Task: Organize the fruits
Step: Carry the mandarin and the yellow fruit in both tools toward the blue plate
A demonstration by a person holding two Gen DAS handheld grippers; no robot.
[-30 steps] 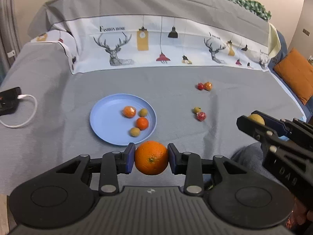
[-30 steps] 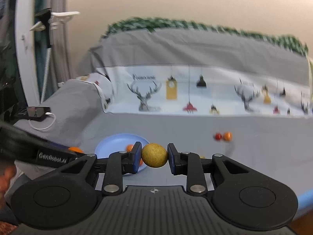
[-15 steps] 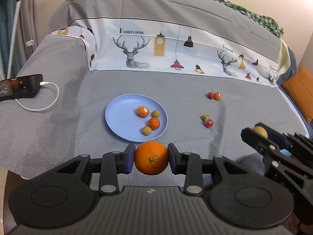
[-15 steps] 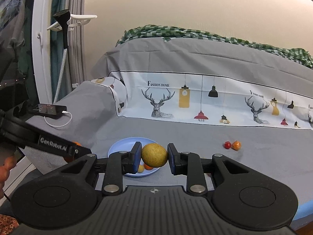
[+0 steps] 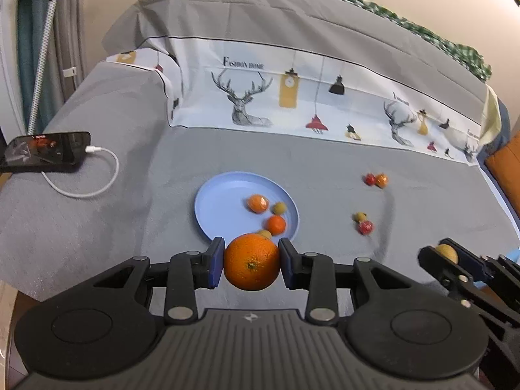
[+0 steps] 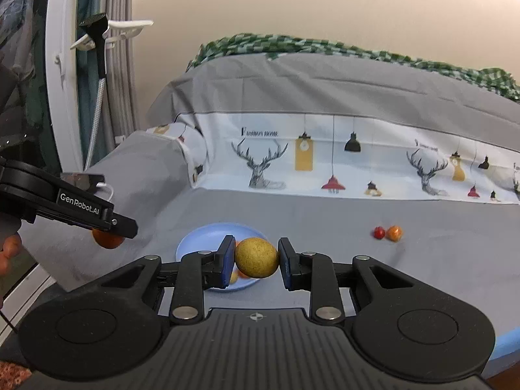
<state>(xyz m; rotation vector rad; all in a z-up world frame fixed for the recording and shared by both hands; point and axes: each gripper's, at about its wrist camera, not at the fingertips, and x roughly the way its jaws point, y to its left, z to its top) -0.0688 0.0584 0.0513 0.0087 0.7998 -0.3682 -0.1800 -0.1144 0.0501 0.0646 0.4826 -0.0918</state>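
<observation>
The left tongs [image 5: 252,261] were clamped on an orange [image 5: 252,261] near the blue plate [image 5: 224,195] on the bed, apparently bound there; the right tongs [image 6: 256,257] gripped a yellowish fruit [image 6: 256,257], likely waiting its turn.

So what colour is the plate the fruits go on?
Light blue. The plate shows best in the left wrist view.

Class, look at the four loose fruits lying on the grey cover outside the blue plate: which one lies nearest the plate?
The small yellow-green fruit, touching the red fruit. The other pair lies farther back.
</observation>
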